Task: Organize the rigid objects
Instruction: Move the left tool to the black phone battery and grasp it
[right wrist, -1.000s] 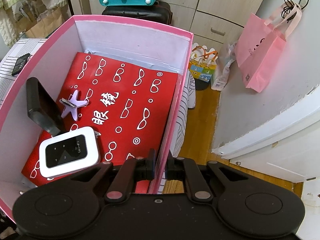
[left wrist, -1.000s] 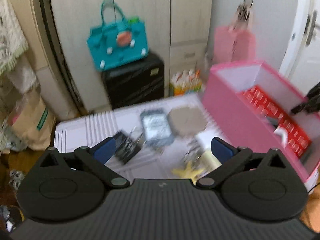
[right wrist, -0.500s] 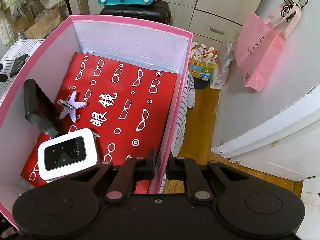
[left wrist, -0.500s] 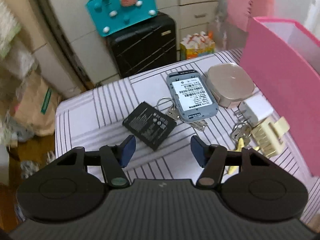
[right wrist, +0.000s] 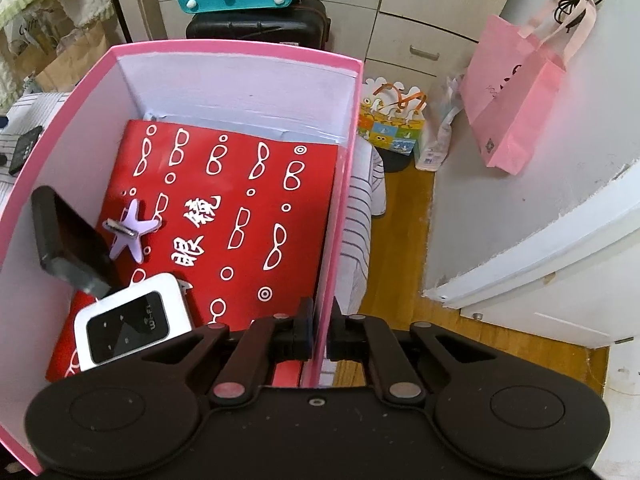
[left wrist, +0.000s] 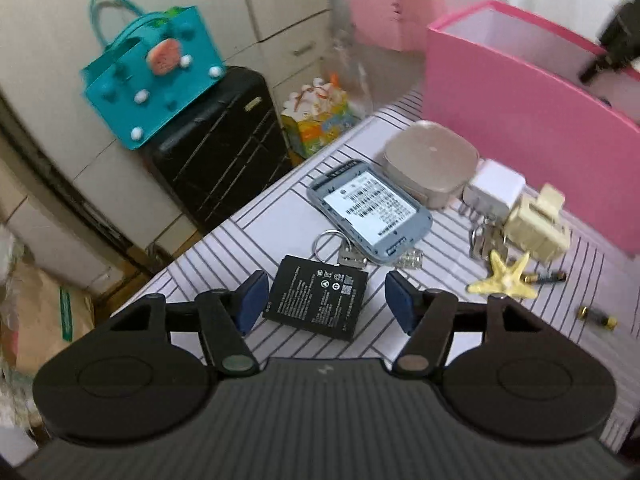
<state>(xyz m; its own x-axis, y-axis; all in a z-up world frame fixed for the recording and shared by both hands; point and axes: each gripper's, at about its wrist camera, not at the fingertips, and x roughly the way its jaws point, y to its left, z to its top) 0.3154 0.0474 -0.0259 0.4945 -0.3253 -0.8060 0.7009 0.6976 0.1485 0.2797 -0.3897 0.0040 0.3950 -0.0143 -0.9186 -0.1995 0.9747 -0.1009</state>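
My left gripper point(left wrist: 322, 298) is open, its fingers on either side of a flat black battery point(left wrist: 316, 298) on the striped table point(left wrist: 224, 248). Beyond lie a key ring point(left wrist: 332, 246), a grey router back point(left wrist: 370, 210), a beige case point(left wrist: 430, 160), a white charger point(left wrist: 496, 188), a cream clip point(left wrist: 536, 222) and a yellow starfish point(left wrist: 506, 274). My right gripper point(right wrist: 319, 326) is shut on the right wall of the pink box point(right wrist: 340, 184). Inside lie a white Wi-Fi router point(right wrist: 132, 326), a black device point(right wrist: 66, 240) and a purple starfish point(right wrist: 134, 230).
The pink box point(left wrist: 520, 120) stands at the table's right side. Two small batteries point(left wrist: 596, 316) lie near the right edge. A black suitcase point(left wrist: 216, 148) with a teal bag point(left wrist: 148, 68) stands behind the table. A pink bag point(right wrist: 516, 92) hangs on the right.
My left gripper swung away from the pink box and came down over the black battery, its fingers closing in somewhat. My right gripper kept its hold on the box wall.
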